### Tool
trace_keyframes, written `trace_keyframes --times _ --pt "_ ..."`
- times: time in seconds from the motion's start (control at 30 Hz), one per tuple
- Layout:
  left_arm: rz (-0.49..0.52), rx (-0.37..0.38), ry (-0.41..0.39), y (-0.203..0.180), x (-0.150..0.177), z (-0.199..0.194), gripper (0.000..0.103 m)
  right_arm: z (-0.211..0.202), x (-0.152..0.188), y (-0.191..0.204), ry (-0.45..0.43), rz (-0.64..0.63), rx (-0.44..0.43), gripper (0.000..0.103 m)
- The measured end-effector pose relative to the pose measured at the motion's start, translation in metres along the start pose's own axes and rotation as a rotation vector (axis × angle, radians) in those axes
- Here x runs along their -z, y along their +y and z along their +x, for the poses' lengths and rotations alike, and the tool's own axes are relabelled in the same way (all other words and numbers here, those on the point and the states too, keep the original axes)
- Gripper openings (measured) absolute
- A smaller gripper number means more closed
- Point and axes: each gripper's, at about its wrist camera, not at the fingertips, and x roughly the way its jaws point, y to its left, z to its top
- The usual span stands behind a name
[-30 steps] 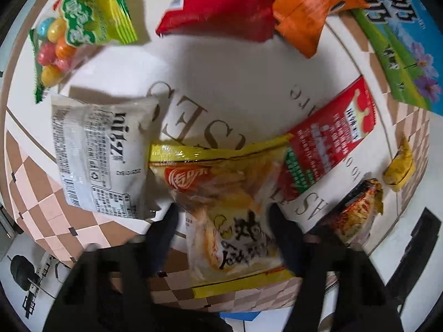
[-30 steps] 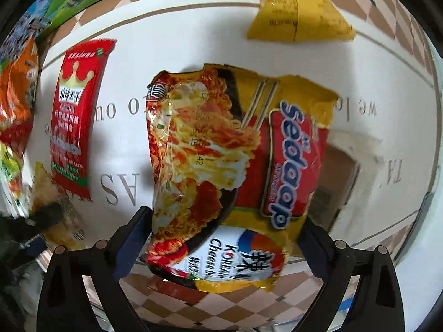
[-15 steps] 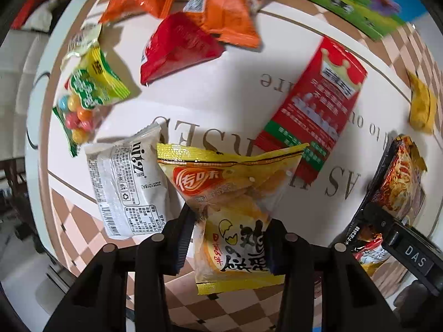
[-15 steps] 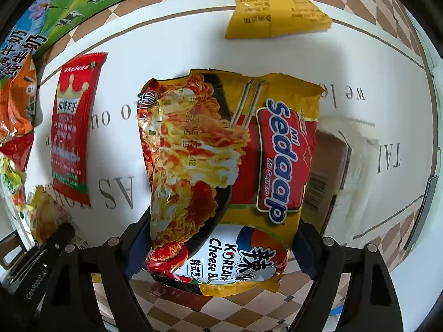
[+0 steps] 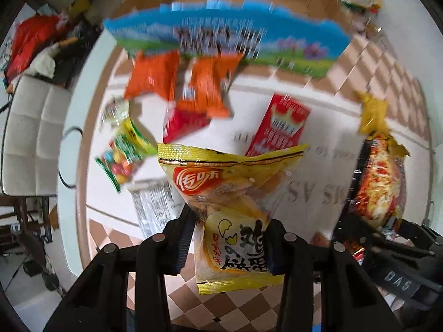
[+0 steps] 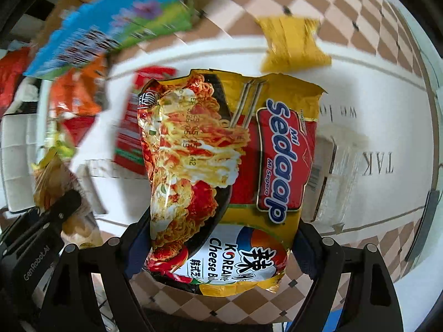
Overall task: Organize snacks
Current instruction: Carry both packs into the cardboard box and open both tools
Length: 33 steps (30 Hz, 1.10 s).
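Snacks lifted off table [image 5: 318, 166], one per gripper. Your left gripper [image 5: 229, 238] pinches yellow egg-snack bag [image 5: 235, 210] at its lower half, bag upright. Your right gripper [image 6: 218, 249] clamps Sedaap noodle pack [image 6: 229, 171], jaws wide around its bottom. Only left view shows candy bag [image 5: 124, 155], possibly white packet [image 5: 155, 207] under it — blurred. Only right view shows taped carton [image 6: 332, 171] behind pack. Both grippers tilted forward, side by side.
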Motion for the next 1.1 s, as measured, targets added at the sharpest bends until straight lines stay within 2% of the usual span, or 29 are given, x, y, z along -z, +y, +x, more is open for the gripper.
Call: trace_keyframes --times 0.17,0.37,0.47,0.63,0.77,0.83,0.93,1.1 --pt "0.023 0.045 -0.082 0.013 -0.045 -0.061 0.039 -0.060 -0.004 0.016 -0.064 -0.031 -0.043 0.088" --pt "0.041 0.089 -0.165 0.038 -0.102 -0.106 0.039 -0.128 -0.022 0.039 -0.143 -0.040 -0.084 0.088" --pt "0.061 0.107 -0.188 0.050 -0.139 -0.114 0.039 -0.150 -0.043 0.048 -0.187 -0.035 -0.091 0.088" --pt "0.095 0.116 -0.193 0.068 -0.216 -0.111 0.039 -0.179 -0.101 0.080 -0.276 -0.031 -0.067 0.088" --pt "0.088 0.154 -0.131 0.079 -0.279 -0.084 0.039 -0.177 -0.159 0.099 -0.289 -0.014 -0.070 0.088" --pt "0.087 0.176 -0.083 0.080 -0.308 -0.065 0.039 -0.163 -0.188 0.114 -0.275 -0.018 -0.068 0.088" --pt "0.090 0.200 -0.016 0.079 -0.341 -0.036 0.039 -0.125 -0.232 0.141 -0.233 -0.027 -0.057 0.088" --pt "0.091 0.213 0.072 0.075 -0.379 0.011 0.039 -0.072 -0.284 0.154 -0.181 -0.030 -0.023 0.088"
